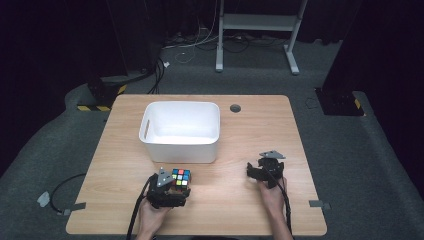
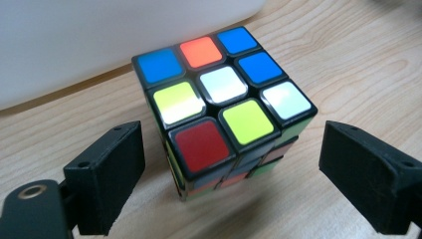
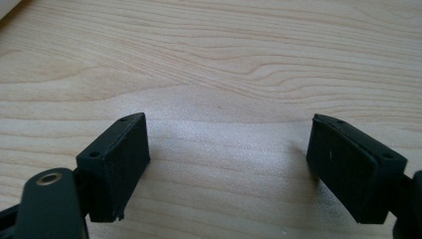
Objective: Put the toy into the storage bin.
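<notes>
A scrambled puzzle cube (image 1: 181, 177) rests on the wooden table (image 1: 240, 130) just in front of the white bin (image 1: 181, 131). In the left gripper view the cube (image 2: 224, 107) stands between the two black jaws, with a gap on each side, so neither pad touches it. My left gripper (image 1: 179, 189) is open, low at the near left of the table. My right gripper (image 1: 256, 171) sits at the near right, jaws wide apart over bare wood (image 3: 224, 69); in its own view the right gripper (image 3: 226, 169) has nothing between its pads.
The white bin, with a handle slot in its left wall, looks empty. A round cable hole (image 1: 235, 108) lies behind it to the right. Cables (image 1: 60, 192) trail off the table's near left edge. A metal frame (image 1: 260, 30) stands on the floor beyond.
</notes>
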{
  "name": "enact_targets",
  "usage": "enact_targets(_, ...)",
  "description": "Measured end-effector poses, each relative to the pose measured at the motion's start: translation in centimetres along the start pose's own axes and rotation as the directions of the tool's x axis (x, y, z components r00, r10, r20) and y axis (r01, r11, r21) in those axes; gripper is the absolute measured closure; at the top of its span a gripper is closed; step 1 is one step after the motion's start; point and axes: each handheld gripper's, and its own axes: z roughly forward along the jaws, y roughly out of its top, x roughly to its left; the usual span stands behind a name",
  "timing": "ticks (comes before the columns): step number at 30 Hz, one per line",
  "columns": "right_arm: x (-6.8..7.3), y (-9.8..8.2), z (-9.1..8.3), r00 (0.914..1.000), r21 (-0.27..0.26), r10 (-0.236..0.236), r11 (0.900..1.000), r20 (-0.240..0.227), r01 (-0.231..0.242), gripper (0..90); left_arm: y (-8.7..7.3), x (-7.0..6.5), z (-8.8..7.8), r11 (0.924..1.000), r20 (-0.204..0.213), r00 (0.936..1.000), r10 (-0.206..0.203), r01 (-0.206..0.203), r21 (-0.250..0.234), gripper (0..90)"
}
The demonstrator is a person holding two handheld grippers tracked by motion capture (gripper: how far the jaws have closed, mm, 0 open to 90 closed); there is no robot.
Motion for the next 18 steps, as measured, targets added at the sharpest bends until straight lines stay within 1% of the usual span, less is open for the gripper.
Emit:
enact_targets(2,0.0,0.0,0.0,1.0,0.0,0.0,1.0,0.0,0.0,16.9,0.2,-0.1,0.2,1.0,0.001,1.0,0.004,-0.004,0.004,11.0)
enact_targets(6,0.0,0.0,0.0,1.0,0.0,0.0,1.0,0.0,0.0,16.9,0.5,-0.2,0.6,0.9999,-0.01,0.9998,0.016,-0.016,0.006,11.0)
enact_targets(11,0.0,0.0,0.0,1.0,0.0,0.0,1.0,0.0,0.0,16.9,0.8,0.0,1.0,0.9999,-0.015,0.9998,0.014,-0.014,0.003,11.2)
enact_targets(15,0.0,0.0,0.0,1.0,0.0,0.0,1.0,0.0,0.0,16.9,1.0,0.2,1.4,0.9998,-0.013,0.9998,0.018,-0.018,0.005,11.2)
enact_targets(18,0.0,0.0,0.0,1.0,0.0,0.0,1.0,0.0,0.0,16.9,1.2,0.4,1.6,0.9999,-0.006,0.9999,0.014,-0.014,-0.002,11.3)
